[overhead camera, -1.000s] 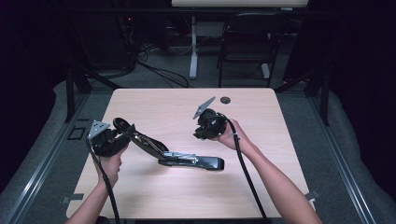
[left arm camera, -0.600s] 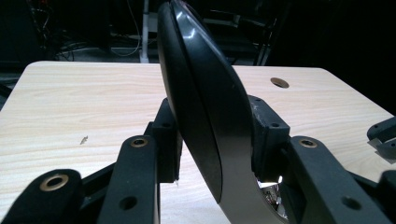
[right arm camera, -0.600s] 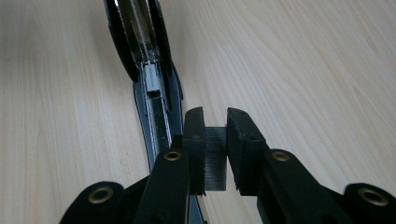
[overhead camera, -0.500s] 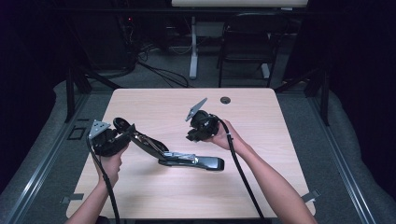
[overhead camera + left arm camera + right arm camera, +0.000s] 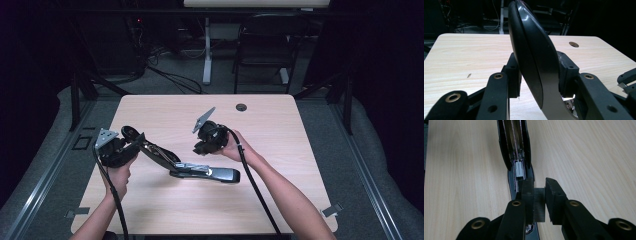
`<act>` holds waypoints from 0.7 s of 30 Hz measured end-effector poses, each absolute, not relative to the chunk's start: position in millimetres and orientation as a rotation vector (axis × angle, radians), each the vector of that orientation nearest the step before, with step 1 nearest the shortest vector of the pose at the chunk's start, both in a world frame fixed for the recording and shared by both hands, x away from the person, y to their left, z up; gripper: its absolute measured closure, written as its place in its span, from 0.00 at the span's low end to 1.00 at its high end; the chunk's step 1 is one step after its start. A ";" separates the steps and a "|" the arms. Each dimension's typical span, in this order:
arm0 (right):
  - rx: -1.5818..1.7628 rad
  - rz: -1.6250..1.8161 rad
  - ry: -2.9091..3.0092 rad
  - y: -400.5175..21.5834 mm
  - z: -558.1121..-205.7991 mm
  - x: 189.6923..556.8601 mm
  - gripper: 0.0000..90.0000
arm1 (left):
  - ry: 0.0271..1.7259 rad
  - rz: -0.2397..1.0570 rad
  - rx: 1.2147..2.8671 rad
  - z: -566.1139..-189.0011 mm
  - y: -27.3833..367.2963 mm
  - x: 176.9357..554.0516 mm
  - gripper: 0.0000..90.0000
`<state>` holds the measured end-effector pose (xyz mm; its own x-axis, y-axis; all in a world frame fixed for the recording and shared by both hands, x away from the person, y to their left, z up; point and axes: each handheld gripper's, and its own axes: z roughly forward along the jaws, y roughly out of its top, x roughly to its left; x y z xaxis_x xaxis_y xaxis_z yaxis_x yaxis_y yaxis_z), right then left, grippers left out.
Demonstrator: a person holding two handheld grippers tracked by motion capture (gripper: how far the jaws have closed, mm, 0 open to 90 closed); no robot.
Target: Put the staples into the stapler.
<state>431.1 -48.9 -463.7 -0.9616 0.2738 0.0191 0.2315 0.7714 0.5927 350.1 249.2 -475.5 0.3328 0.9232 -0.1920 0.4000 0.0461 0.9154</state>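
A black stapler point(image 5: 200, 170) lay open near the middle of the table point(image 5: 280, 200). Its base rested flat on the wood, and its top arm was lifted up and back toward the person's left side. The left gripper point(image 5: 131, 140) held this lifted arm; its fingers point(image 5: 512, 72) were pinching the rounded black cover from both sides. I think it was held like this to keep the magazine open and steady, so that the other hand could work inside the channel.

The right gripper point(image 5: 202, 147) hung just above the base, pointing down at it. Its fingers point(image 5: 527, 192) were close together and pinched a small grey strip point(image 5: 539, 205), most likely a stick of staples, directly over the open channel. In my judgement the step in hand was loading the staples, and the strip was not yet in the channel.

The high view gave the whole arrangement: both hands, the angle of the open stapler and its place on the table. It could not show the strip. The right gripper view showed the strip, the metal rails and the grey pusher point(image 5: 519, 170) inside the magazine. The left gripper view showed how firmly the cover sat between the fingers, with a small round hole point(image 5: 573, 44) in the table far behind.
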 end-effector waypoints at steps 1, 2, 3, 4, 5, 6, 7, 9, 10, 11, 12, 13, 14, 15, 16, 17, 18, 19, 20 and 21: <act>0.415 0.970 2.897 -47.4 -465.7 431.1 0.87 | 1.247 0.623 1.544 -475.5 249.1 350.0 0.68; 0.406 0.972 2.905 -46.7 -466.4 431.3 0.87 | 1.247 0.625 1.545 -475.4 249.0 349.9 0.68; 0.406 0.972 2.905 -46.7 -466.4 431.3 0.87 | 1.247 0.625 1.545 -475.4 249.0 349.9 0.68; 0.403 0.968 2.906 -45.9 -467.1 431.2 0.87 | 1.248 0.624 1.545 -475.4 248.9 349.9 0.68; 0.397 0.968 2.912 -45.0 -468.2 431.2 0.87 | 1.248 0.625 1.545 -475.3 248.9 350.0 0.68; 0.395 0.973 2.915 -43.9 -469.6 430.7 0.87 | 1.249 0.625 1.545 -475.3 248.8 350.0 0.68; 0.391 0.971 2.916 -42.9 -470.8 430.2 0.87 | 1.249 0.625 1.545 -475.3 248.8 350.0 0.68; 0.378 0.960 2.931 -41.4 -472.8 430.0 0.87 | 1.249 0.624 1.545 -475.3 248.9 350.0 0.68; 0.375 0.958 2.931 -40.7 -474.1 429.8 0.87 | 1.249 0.624 1.545 -475.3 248.9 349.9 0.68; 0.379 0.962 2.936 -40.2 -475.7 429.8 0.87 | 1.247 0.625 1.547 -475.2 249.0 349.9 0.68; 0.378 0.952 2.942 -39.8 -476.7 429.4 0.87 | 1.246 0.624 1.548 -475.2 249.1 349.9 0.68; 0.372 0.958 2.946 -39.6 -478.5 429.1 0.87 | 1.246 0.624 1.546 -475.2 249.0 349.9 0.68; 0.370 0.957 2.950 -39.3 -480.4 428.6 0.87 | 1.246 0.624 1.547 -475.2 249.0 350.0 0.68; 0.360 0.944 2.957 -38.7 -484.3 428.2 0.87 | 1.244 0.625 1.548 -475.1 248.9 350.1 0.68; 0.360 0.944 2.957 -38.7 -484.3 428.2 0.87 | 1.244 0.626 1.549 -475.1 248.9 350.1 0.68; 0.358 0.940 2.965 -38.4 -486.0 428.0 0.87 | 1.243 0.625 1.548 -475.2 248.9 350.2 0.68; 0.354 0.935 2.963 -38.2 -487.5 427.9 0.87 | 1.243 0.625 1.548 -475.2 249.1 350.2 0.68; 0.356 0.940 2.969 -38.1 -490.2 428.2 0.87 | 1.244 0.625 1.548 -475.3 249.3 350.3 0.68; 0.356 0.940 2.969 -38.1 -490.2 428.2 0.87 | 1.245 0.624 1.547 -475.4 249.2 350.3 0.68; 0.356 0.945 2.971 -37.9 -492.8 428.1 0.87 | 1.244 0.625 1.549 -475.3 249.2 350.2 0.68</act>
<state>428.1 -37.9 -492.8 -0.9742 0.2160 0.0646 0.2137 0.7929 0.5706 350.2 249.2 -475.3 0.3344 0.9234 -0.1884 0.4002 0.0418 0.9155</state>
